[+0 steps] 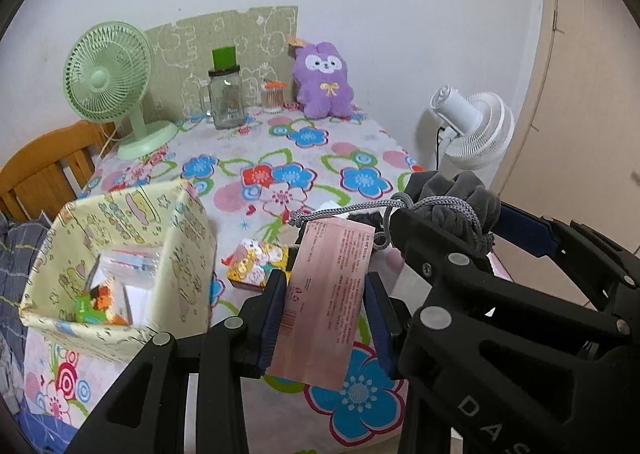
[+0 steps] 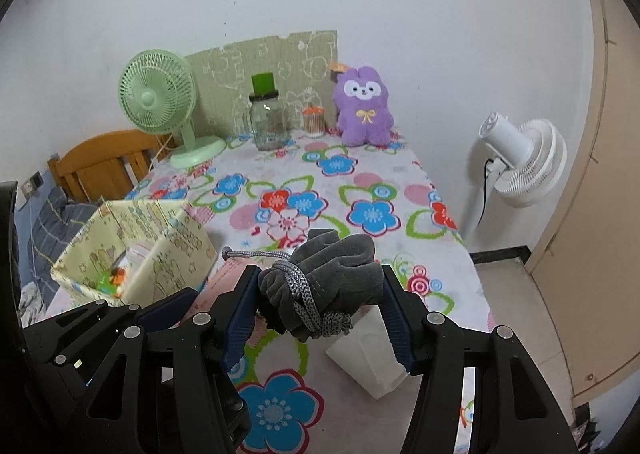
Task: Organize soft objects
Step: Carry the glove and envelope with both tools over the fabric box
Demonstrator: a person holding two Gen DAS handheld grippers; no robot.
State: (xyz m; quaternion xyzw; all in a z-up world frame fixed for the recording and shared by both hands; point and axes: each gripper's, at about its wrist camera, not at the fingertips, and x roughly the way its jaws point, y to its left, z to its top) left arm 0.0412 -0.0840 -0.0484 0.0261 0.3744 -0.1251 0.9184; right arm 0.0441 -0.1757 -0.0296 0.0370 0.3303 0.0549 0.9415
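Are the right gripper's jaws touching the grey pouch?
Touching. The right wrist view shows the right gripper with both jaws pressed against the grey pouch, held above the table.

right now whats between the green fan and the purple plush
A glass jar with a green lid and a small ribbed cup, clearest in the right wrist view.

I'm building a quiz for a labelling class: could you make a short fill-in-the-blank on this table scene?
1. The left tongs grip a ____ packet.
2. The right tongs grip a grey drawstring ____.
3. The plush rabbit by the wall is ____.
4. The table fan beside the glass jar is ____.

Missing words: pink; pouch; purple; green
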